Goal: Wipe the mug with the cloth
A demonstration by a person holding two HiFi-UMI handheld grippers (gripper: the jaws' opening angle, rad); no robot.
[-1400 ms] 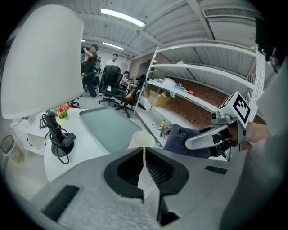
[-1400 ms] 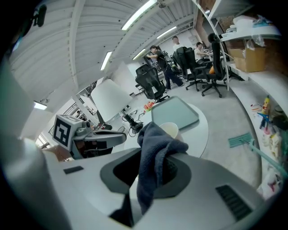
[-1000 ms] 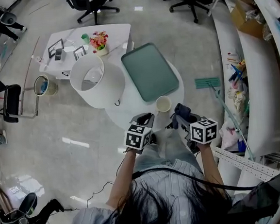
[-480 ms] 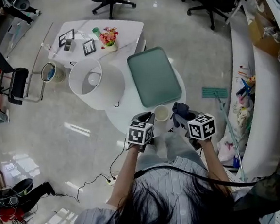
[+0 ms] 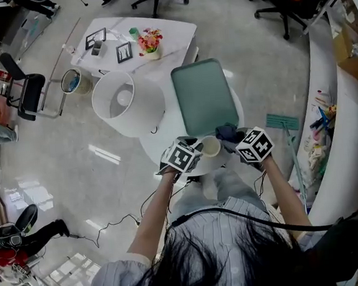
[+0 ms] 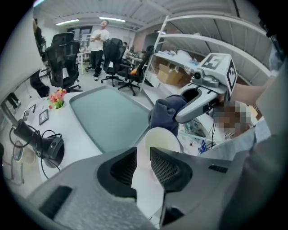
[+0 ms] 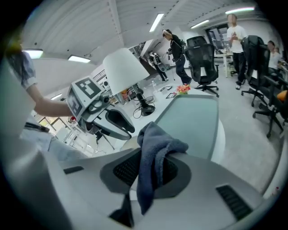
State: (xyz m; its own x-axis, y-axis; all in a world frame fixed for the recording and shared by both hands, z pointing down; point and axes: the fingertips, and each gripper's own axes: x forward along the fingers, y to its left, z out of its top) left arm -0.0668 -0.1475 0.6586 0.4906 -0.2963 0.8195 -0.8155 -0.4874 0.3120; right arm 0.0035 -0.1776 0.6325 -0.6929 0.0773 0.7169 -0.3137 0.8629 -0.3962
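One mug [image 6: 164, 136] clamped by left gripper [image 6: 144, 153], cloth [image 7: 155, 141] pinched by right gripper [image 7: 152, 165]

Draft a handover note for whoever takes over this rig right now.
Left tool: shut on the cream mug, at the near edge of the round table, beside the green tray.
Right tool: shut on the blue-grey cloth, bunched right at the mug's rim; contact unclear.
Done: mug and cloth both gripped, side by side.
Left: wipe the mug with the cloth.
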